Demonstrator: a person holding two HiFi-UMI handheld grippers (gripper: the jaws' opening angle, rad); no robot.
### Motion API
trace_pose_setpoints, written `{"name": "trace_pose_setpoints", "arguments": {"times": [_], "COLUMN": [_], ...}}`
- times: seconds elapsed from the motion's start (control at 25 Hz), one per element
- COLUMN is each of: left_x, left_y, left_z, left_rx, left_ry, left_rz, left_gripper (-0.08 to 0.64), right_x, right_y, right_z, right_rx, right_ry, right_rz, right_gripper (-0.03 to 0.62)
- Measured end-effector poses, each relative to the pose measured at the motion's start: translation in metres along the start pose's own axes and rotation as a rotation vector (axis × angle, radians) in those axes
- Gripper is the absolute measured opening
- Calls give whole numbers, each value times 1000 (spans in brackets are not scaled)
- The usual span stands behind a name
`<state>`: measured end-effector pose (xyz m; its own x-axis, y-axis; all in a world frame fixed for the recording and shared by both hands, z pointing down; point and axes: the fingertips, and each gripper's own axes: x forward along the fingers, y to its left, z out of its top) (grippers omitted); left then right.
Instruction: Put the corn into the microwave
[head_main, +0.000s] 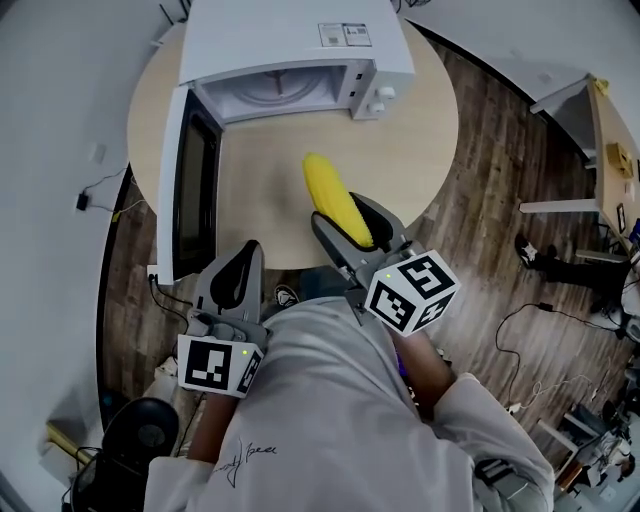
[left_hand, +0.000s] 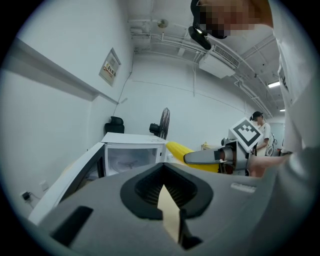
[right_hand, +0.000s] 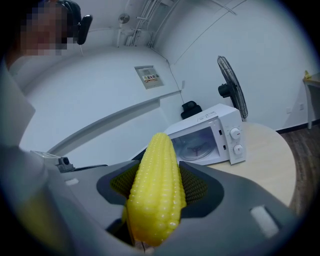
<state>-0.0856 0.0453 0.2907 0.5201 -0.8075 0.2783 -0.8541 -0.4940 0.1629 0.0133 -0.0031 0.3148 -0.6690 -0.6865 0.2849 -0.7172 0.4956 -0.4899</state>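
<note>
A yellow corn cob (head_main: 335, 205) sticks out forward from my right gripper (head_main: 350, 228), which is shut on its lower half above the near edge of the round table (head_main: 410, 150). In the right gripper view the corn (right_hand: 156, 190) fills the space between the jaws. The white microwave (head_main: 290, 45) stands at the table's far side. Its door (head_main: 185, 180) is swung wide open to the left and the cavity shows a glass turntable (right_hand: 197, 145). My left gripper (head_main: 238, 272) hangs low at the table's near left, shut and holding nothing, beside the door's end.
A standing fan (right_hand: 230, 90) rises behind the microwave. White desks (head_main: 590, 110) and loose cables lie on the wood floor to the right. A black fan base (head_main: 140, 430) sits at the lower left. A person (left_hand: 260, 131) stands far off.
</note>
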Motion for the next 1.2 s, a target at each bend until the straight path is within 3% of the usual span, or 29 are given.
{"name": "trace_pose_setpoints", "arguments": {"times": [0.6, 1.2], "left_x": [58, 53], "left_y": [-2, 14], "left_z": [14, 6], "left_rx": [-5, -54], "left_ry": [-12, -2], "left_rz": [49, 122], "left_gripper": [-11, -11], "right_x": [34, 69], "right_y": [-53, -62], "right_z": [15, 13], "right_rx": [5, -19], "right_ry": [47, 97], "right_rz": [60, 93], "right_gripper": [262, 262]}}
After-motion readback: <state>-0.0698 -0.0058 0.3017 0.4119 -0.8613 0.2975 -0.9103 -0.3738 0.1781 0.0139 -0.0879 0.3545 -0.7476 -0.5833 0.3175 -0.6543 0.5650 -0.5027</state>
